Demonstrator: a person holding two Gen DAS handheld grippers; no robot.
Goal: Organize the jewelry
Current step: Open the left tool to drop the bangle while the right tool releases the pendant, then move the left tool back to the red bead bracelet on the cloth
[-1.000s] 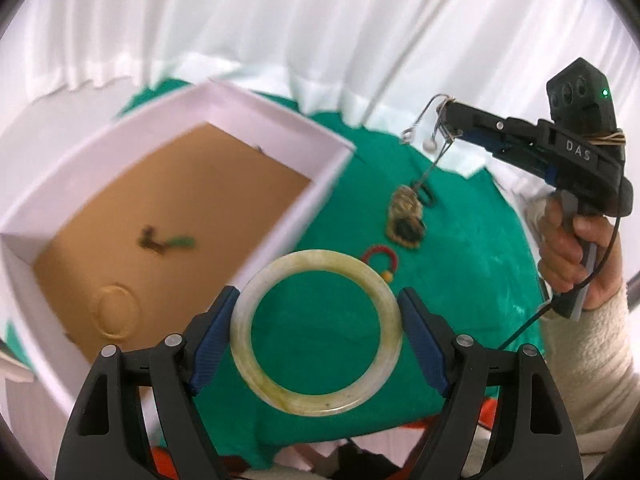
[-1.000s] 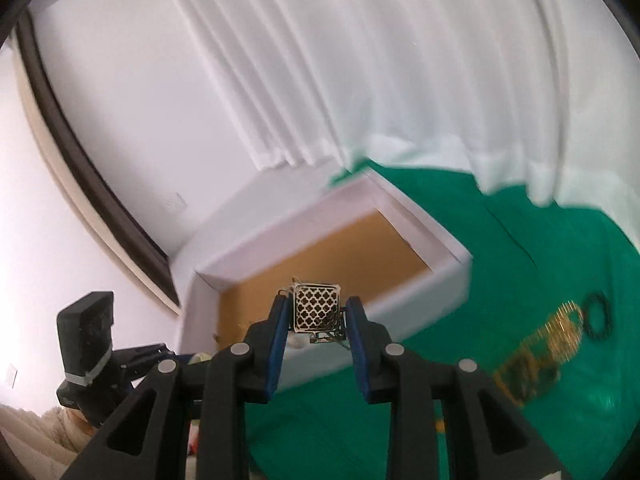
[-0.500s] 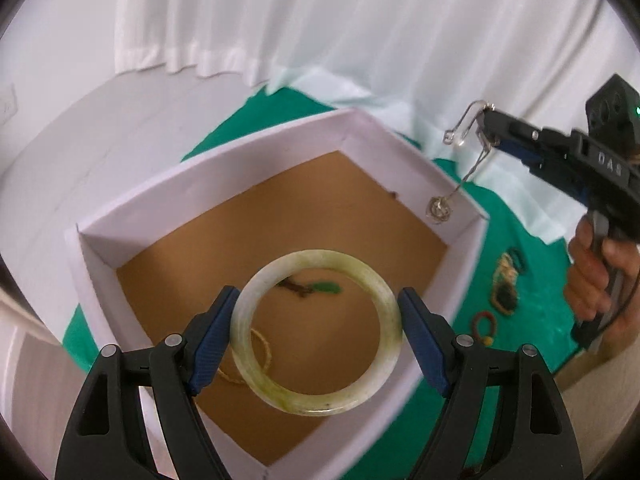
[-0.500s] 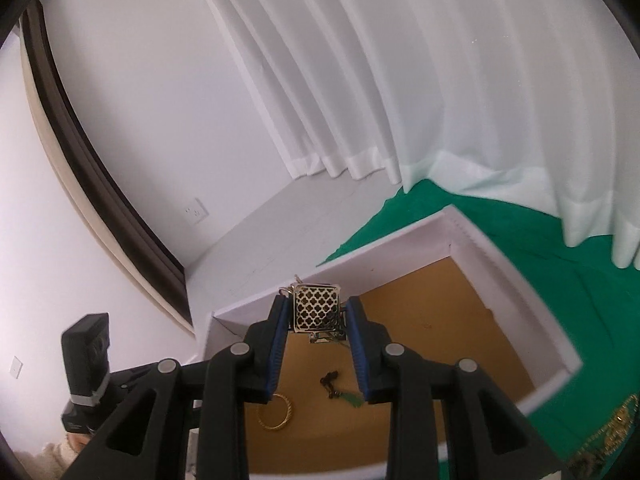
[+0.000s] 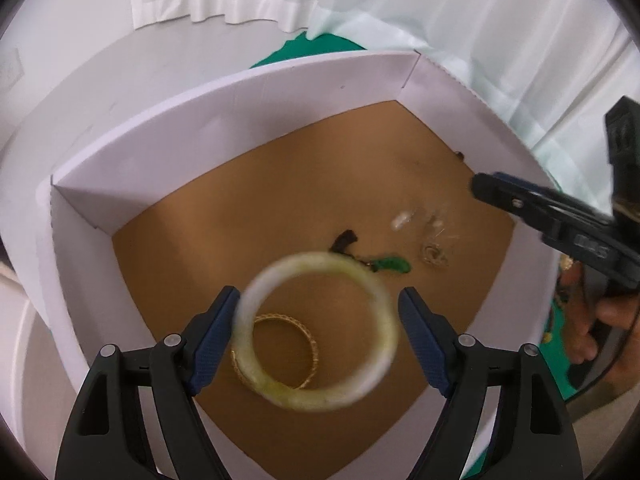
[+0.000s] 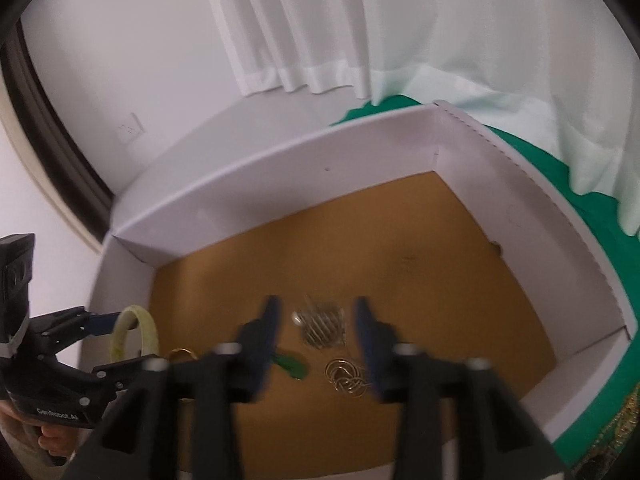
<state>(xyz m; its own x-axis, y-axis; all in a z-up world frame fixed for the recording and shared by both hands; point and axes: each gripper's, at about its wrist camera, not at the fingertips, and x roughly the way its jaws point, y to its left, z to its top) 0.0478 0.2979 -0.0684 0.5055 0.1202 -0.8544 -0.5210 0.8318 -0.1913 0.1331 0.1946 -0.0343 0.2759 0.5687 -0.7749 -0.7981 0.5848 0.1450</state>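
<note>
My left gripper [image 5: 316,332] hangs over the white box [image 5: 224,120] with its jaws opening. The pale jade bangle [image 5: 320,400] between its fingers is blurred and tilted, loose from the right pad. My right gripper [image 6: 316,320] is also above the box floor, jaws opening. The lattice earring [image 6: 324,324] is a blur between its fingers, touching neither. On the brown floor lie a gold bangle [image 5: 280,320], a green pendant [image 6: 292,364] on a dark cord, and gold hoops [image 6: 346,374]. From the right wrist view, the jade bangle [image 6: 132,332] sits in the left gripper [image 6: 120,340].
The box stands on a green cloth [image 6: 600,240] on a white surface. More gold jewellery [image 6: 624,412] lies on the cloth past the box's right wall. White curtains [image 6: 320,20] hang close behind. A hand [image 5: 600,336] holds the right gripper's handle.
Both grippers have come down over the box. The right jaws have spread and dropped the lattice earring. The jade bangle has slipped askew in the left jaws.
</note>
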